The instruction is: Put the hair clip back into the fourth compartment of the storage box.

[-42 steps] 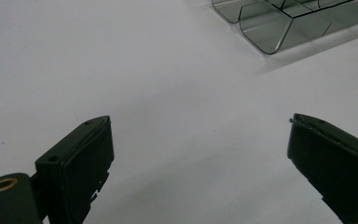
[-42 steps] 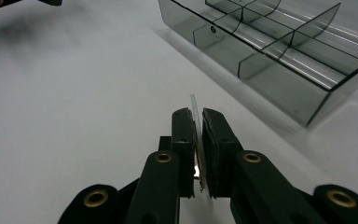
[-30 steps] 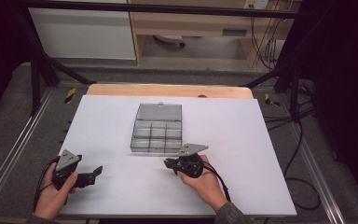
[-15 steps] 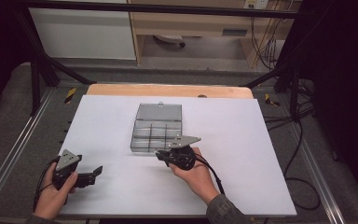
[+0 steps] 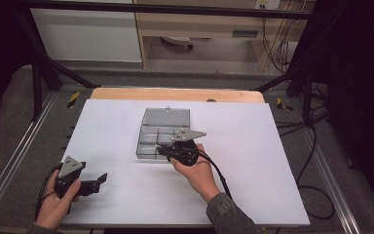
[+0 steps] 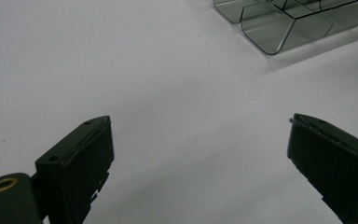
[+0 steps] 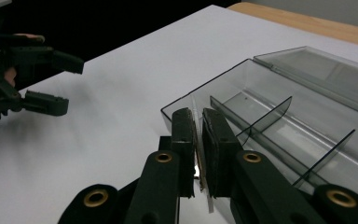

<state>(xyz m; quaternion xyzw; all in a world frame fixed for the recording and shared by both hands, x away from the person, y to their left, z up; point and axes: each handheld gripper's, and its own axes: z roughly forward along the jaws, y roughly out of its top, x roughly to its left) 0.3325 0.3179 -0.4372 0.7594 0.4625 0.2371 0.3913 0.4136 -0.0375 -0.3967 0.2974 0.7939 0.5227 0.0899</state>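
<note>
A clear plastic compartment box lies with its lid open flat at the middle of the white table. My right gripper hovers at the box's near edge, shut on a thin clear divider plate that stands upright between the pads. In the right gripper view the jaws point over the box's near left corner, with empty compartments beyond. My left gripper rests at the front left of the table, open and holding nothing. The box's corner lies well ahead of it.
The left gripper is seen far off in the right gripper view. A wooden strip borders the table's far edge. Metal frame rails run along both sides, and cables trail on the right floor.
My right hand has moved away from me and leftward, rising a little, from the bare table in front of the box to the box's near edge. The left hand stayed still.
</note>
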